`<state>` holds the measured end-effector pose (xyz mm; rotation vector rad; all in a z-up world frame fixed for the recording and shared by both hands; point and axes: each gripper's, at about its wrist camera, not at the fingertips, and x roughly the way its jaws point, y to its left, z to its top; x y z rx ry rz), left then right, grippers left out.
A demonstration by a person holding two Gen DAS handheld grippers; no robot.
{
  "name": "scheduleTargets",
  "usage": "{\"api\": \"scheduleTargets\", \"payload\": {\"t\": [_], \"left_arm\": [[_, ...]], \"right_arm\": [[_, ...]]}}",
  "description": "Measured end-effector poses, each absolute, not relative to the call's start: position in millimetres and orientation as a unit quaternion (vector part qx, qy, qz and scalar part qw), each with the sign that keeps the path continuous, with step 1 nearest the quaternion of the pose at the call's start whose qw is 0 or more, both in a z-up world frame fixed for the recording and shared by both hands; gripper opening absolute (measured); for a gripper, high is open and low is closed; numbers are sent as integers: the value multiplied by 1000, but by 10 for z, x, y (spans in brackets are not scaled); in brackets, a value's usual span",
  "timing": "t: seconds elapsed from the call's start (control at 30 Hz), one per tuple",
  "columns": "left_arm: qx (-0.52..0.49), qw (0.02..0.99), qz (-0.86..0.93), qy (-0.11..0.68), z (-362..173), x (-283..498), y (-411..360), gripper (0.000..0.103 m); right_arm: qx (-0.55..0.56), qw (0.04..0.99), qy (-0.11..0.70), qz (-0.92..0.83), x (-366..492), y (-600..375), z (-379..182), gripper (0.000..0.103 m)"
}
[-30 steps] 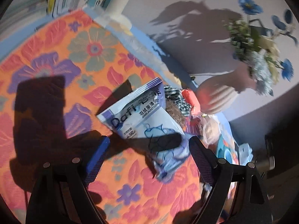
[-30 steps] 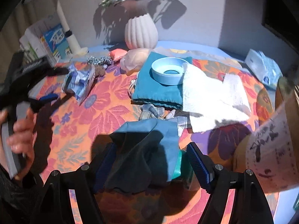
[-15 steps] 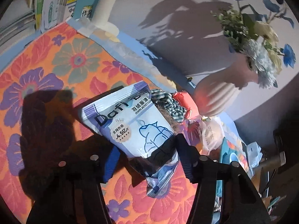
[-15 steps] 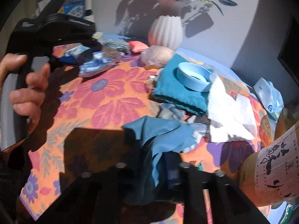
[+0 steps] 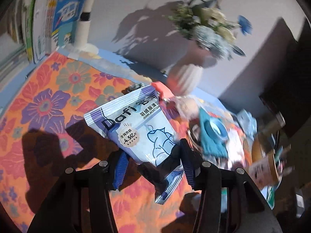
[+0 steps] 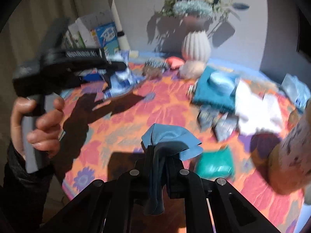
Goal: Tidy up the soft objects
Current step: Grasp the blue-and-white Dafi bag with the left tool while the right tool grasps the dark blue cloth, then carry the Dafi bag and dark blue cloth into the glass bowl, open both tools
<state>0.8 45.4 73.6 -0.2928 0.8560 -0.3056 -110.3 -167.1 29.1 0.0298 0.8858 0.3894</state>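
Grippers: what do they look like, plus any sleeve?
Both grippers, left and right, have black angular linkage arms with round silver pivot bolts. Left fingers carry ribbed blue pads. Handle is grey. A black sleeve covers the wrist.

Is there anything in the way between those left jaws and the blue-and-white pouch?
No. The pouch already sits between the left gripper's jaws, which are closing on its lower end, with nothing visible between pads and packet.
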Motion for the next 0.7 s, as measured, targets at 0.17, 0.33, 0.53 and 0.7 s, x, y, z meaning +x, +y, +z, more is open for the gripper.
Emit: {"api": "scheduleTargets", "payload": {"t": [0.17,0.33,0.53,0.7], "left_arm": [[-126,886,-167,414,723,-271,386,47],[-111,889,-175,409,762,-403,305,47],[-106,889,-191,403,819,-515,201,47],[-82,889,-213,396,896,-661,46,47]], "right_arm": [[16,865,464,191,-1236,-1599,18,18],[76,860,464,197,-1319,-1729,-36,77],[100,863,461,181,-1296,-1667,-91,85],[17,881,454,135,-1347,-1444,-42,12]]}}
